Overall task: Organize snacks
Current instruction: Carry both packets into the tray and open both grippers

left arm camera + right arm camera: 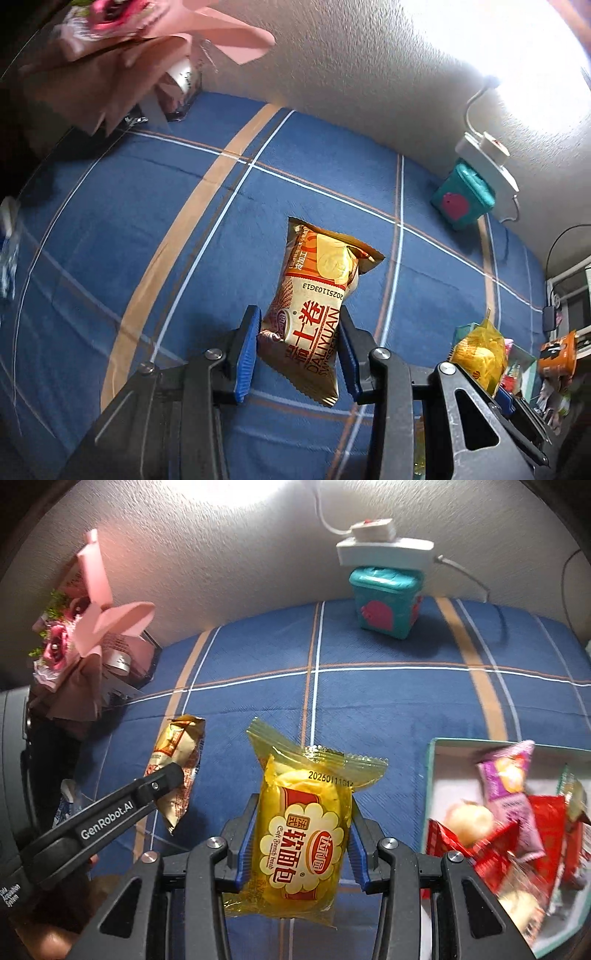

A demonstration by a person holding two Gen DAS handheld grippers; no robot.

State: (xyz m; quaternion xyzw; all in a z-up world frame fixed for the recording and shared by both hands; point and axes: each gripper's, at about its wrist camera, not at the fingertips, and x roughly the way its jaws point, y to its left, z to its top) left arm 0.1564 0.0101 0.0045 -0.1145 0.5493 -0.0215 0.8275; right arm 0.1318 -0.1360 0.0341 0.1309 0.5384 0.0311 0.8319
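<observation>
My left gripper (298, 354) is shut on a gold and orange Swiss roll packet (314, 302), held over the blue checked cloth (147, 229). The same packet (177, 764) and the left gripper's body (110, 812) show at the left of the right wrist view. My right gripper (301, 843) is shut on a yellow soft bread packet (303, 834), which also shows at the right of the left wrist view (480, 350). A white box (436, 775) with a teal rim at the right holds several snack packets (517, 812).
A teal tin with a pink shape (386, 598) stands at the back by the wall, with a white power strip (384, 546) on top. A pink and brown flower bouquet (81, 627) and a dark basket (140, 661) sit at the back left.
</observation>
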